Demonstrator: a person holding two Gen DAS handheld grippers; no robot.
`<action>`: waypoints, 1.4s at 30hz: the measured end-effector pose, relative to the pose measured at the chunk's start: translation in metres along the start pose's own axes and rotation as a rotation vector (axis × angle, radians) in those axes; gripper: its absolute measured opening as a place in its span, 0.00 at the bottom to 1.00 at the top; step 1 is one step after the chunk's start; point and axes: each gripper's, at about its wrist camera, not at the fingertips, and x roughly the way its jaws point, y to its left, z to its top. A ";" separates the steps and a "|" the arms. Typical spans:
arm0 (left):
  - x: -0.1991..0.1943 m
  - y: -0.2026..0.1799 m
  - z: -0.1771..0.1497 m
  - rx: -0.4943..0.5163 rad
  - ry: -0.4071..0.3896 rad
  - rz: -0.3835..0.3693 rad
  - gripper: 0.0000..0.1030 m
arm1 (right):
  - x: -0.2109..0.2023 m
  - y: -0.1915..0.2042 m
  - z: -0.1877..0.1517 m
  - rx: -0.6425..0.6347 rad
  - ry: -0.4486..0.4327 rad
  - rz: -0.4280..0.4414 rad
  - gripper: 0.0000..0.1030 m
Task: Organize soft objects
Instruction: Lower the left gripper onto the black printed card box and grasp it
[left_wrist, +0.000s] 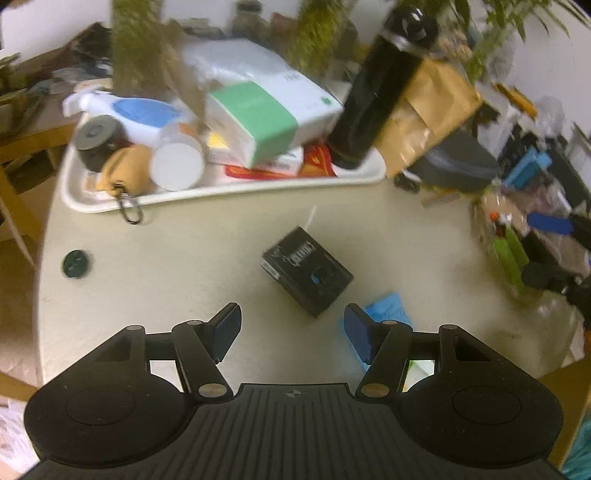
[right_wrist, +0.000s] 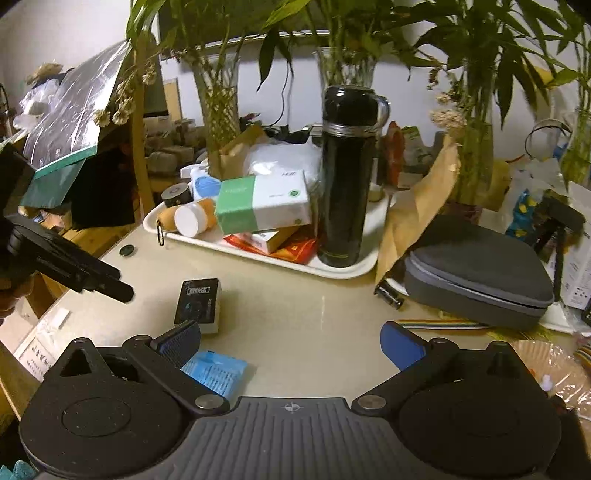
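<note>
Your left tool (left_wrist: 291, 334) hangs open and empty; the blue packet (left_wrist: 388, 314) lies on the bench (left_wrist: 184, 258) at its two o'clock, nearer it than your open right tool (right_wrist: 291, 345).

Table top (right_wrist: 295, 306): smooth, pale, faint sheen. White tray (right_wrist: 343, 271) at 12 o'clock looked like glossy plastic. Tall black flask (right_wrist: 345, 184): glossy body, metal band. Grey case (right_wrist: 476, 273) at 3 o'clock: matt, cloth-like. Brown bag (right_wrist: 417, 214): creased paper. Small black box (left_wrist: 306, 271): satin card. Gripper pads (right_wrist: 402, 349): blue, ribbed, matt.
</note>
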 end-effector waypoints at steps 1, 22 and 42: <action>0.004 -0.001 0.000 0.012 0.010 -0.004 0.59 | 0.000 0.001 0.001 -0.003 -0.001 0.005 1.00; 0.070 0.006 0.037 -0.137 0.075 -0.025 0.60 | -0.009 -0.013 0.013 0.083 -0.057 -0.040 1.00; 0.095 -0.038 0.024 0.184 0.034 0.115 0.68 | -0.008 -0.011 0.014 0.074 -0.048 -0.062 1.00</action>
